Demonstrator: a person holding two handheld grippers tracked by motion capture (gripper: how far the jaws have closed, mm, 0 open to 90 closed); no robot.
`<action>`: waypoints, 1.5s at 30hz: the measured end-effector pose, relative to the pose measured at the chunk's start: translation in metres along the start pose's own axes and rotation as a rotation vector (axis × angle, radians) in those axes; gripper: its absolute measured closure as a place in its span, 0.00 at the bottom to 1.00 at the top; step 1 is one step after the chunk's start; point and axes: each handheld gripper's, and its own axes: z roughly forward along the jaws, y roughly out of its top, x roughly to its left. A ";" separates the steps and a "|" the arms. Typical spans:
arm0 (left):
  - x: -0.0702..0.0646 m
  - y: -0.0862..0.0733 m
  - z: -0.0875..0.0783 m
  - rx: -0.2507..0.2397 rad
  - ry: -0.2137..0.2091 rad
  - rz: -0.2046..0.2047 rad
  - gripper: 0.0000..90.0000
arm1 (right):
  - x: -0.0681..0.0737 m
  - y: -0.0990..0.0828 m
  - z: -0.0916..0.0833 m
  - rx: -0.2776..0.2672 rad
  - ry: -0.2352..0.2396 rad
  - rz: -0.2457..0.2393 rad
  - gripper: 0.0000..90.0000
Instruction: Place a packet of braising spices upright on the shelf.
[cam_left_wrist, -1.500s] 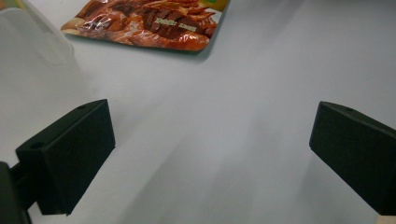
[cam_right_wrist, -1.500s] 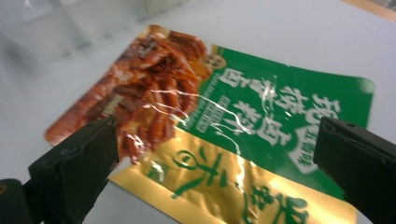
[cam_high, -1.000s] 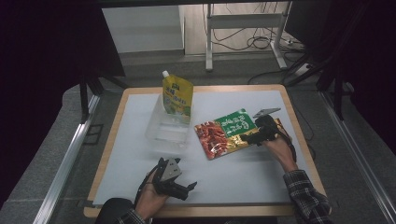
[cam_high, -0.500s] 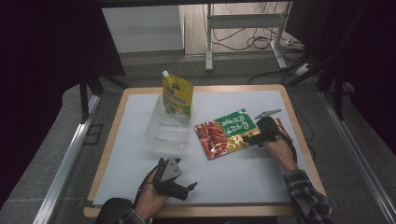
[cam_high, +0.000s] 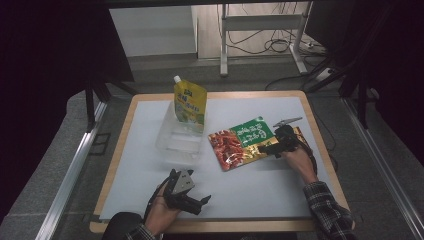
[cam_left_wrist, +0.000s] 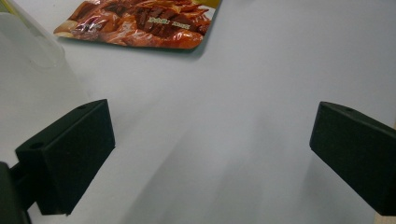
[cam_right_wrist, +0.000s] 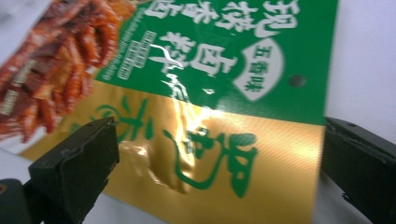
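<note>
A red-and-gold snack packet lies flat on the white table mat, with a green packet lying across its upper part. My right gripper is low over their right end and open. In the right gripper view its jaws stand wide apart on either side of the gold area, below the green packet. My left gripper rests near the front edge, open, with bare mat between its jaws. The red packet lies ahead of it.
A yellow spout pouch stands upright at the back of a clear plastic container left of centre. The container's wall is close on the left of my left gripper. The wooden table edge runs just right of my right hand.
</note>
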 end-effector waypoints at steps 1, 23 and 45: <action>0.000 0.000 0.000 0.000 0.000 0.000 0.00 | 0.001 0.000 0.000 -0.001 0.003 -0.003 0.00; -0.002 0.000 0.002 0.018 -0.005 0.025 0.00 | 0.015 0.009 -0.001 0.011 -0.022 0.052 0.49; -0.003 0.000 0.003 0.033 0.006 0.040 0.00 | 0.023 0.015 -0.014 -0.039 -0.082 0.002 0.98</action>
